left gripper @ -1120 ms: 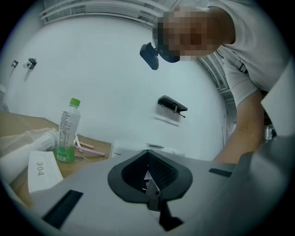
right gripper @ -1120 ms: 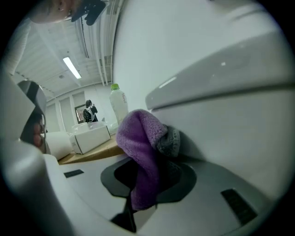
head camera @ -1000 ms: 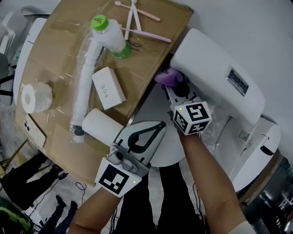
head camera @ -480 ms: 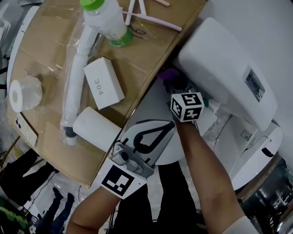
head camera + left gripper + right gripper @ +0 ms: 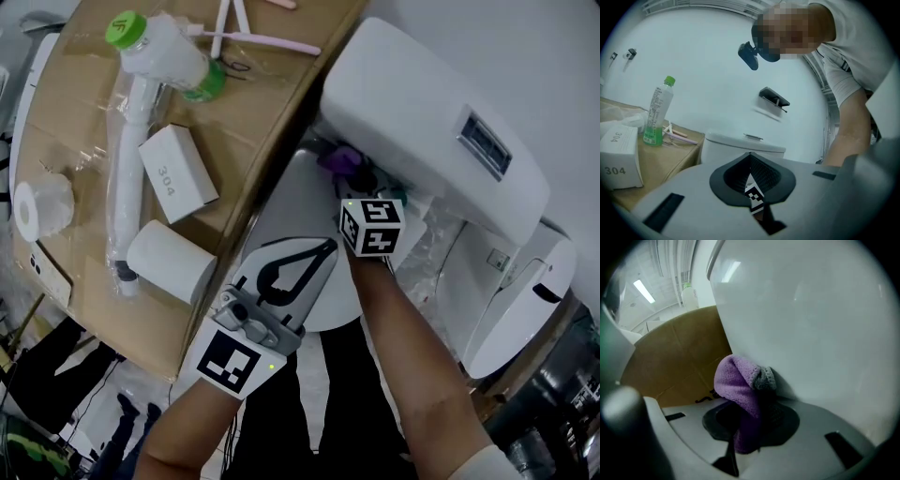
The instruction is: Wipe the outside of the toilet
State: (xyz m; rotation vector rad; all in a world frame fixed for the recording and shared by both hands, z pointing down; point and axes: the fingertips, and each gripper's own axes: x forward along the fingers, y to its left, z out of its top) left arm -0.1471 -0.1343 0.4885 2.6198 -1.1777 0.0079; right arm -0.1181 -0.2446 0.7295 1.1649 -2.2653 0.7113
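Note:
The white toilet tank fills the upper right of the head view. A purple cloth is pressed against the tank's lower side, next to the cardboard edge. My right gripper is shut on this cloth, its marker cube just behind it. In the right gripper view the purple cloth sticks up from my right gripper and touches the toilet tank. My left gripper hovers lower left of it, shut and holding nothing. From the left gripper view, my left gripper points toward the toilet tank.
A cardboard-covered table stands left of the toilet. It carries a green-capped bottle, a white box marked 304, a paper roll, a white cylinder, a long wrapped tube and toothbrushes. The toilet lid lies at right.
The head camera has shifted, so the table and tank sit differently in view. My right gripper keeps the cloth against the tank's side with only slight motion. The left gripper stays shut.

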